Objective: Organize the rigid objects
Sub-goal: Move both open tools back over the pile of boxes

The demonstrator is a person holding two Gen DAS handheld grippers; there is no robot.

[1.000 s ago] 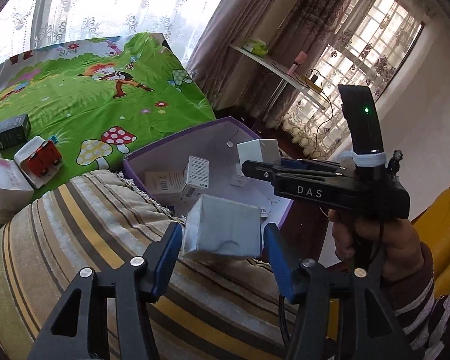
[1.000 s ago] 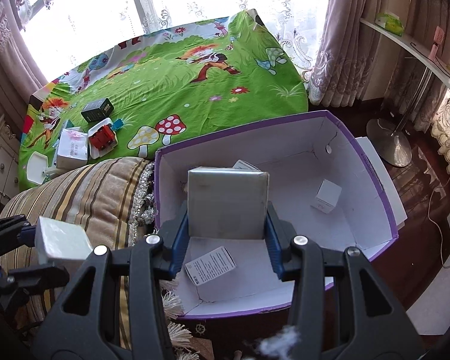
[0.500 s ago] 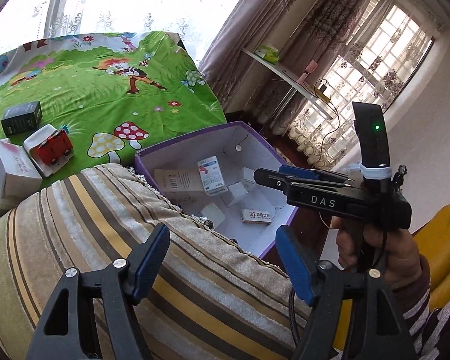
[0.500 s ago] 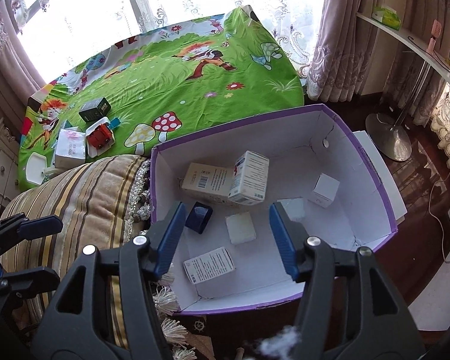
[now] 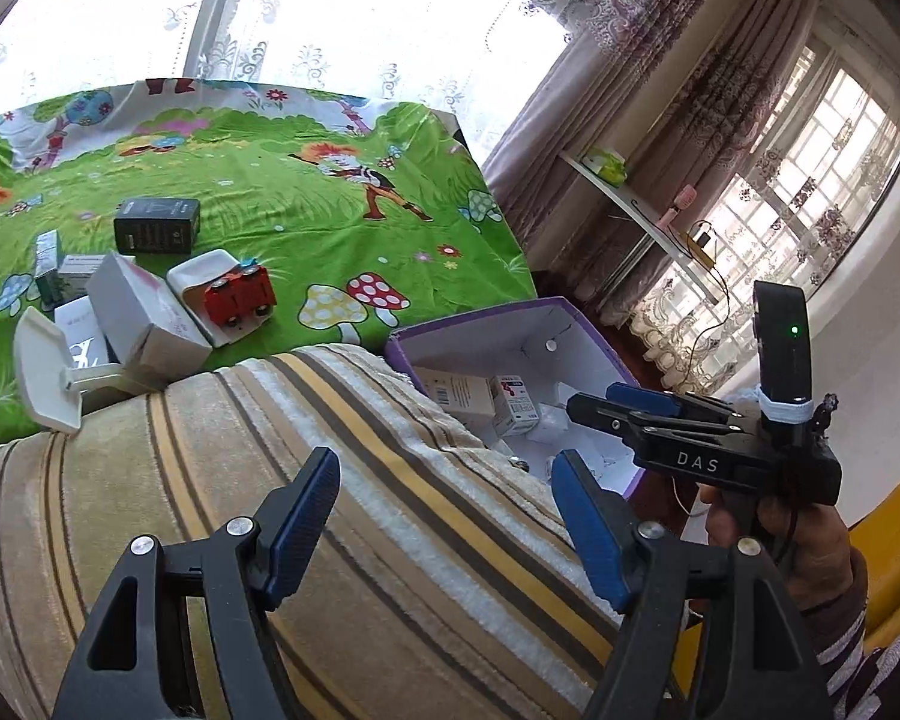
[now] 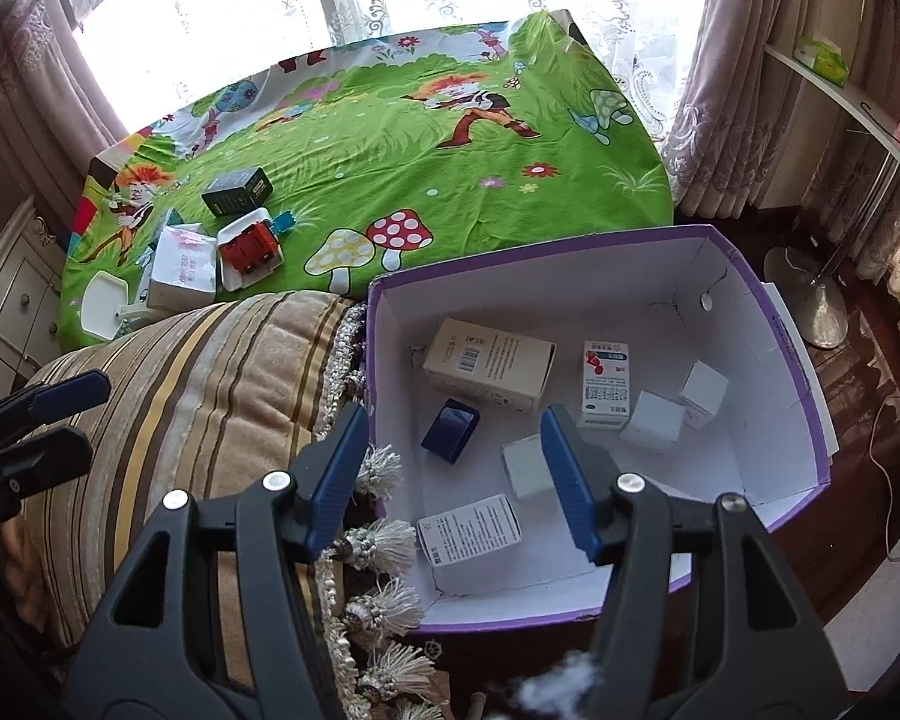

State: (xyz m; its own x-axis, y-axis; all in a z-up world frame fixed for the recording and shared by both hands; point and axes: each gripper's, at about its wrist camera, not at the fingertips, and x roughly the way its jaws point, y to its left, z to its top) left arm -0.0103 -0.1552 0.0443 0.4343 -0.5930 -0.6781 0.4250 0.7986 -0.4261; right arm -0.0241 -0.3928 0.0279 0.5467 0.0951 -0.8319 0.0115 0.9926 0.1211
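A purple cardboard box [image 6: 798, 360] with a white inside stands on the floor beside a striped cushion [image 6: 210, 372]. It holds several small cartons: a long beige one [image 6: 489, 369], a red-and-white medicine carton [image 6: 606, 384], a blue case [image 6: 450, 429] and white cubes [image 6: 654, 420]. My right gripper [image 6: 456, 438] hangs open and empty over the box's near left corner. My left gripper [image 5: 444, 498] is open and empty above the cushion [image 5: 390, 540], left of the box [image 5: 468, 327]. More cartons lie on the green sheet: a black box [image 5: 157, 226], a white box [image 5: 144, 318] and a red item in a white tray [image 5: 237, 297].
The green cartoon sheet [image 6: 390, 138] covers a bed that reaches to the window. A white lid [image 5: 48, 375] lies at the cushion's edge. Tassels [image 6: 384, 546] hang between cushion and box. A lamp base [image 6: 810, 300] and cables sit on the dark floor at right; a shelf [image 5: 636, 210] lines the curtains.
Both grippers were shut on pale grey boxes one second ago; each has opened and let go, and the boxes lie in the purple box. The left gripper has swung left over the cushion.
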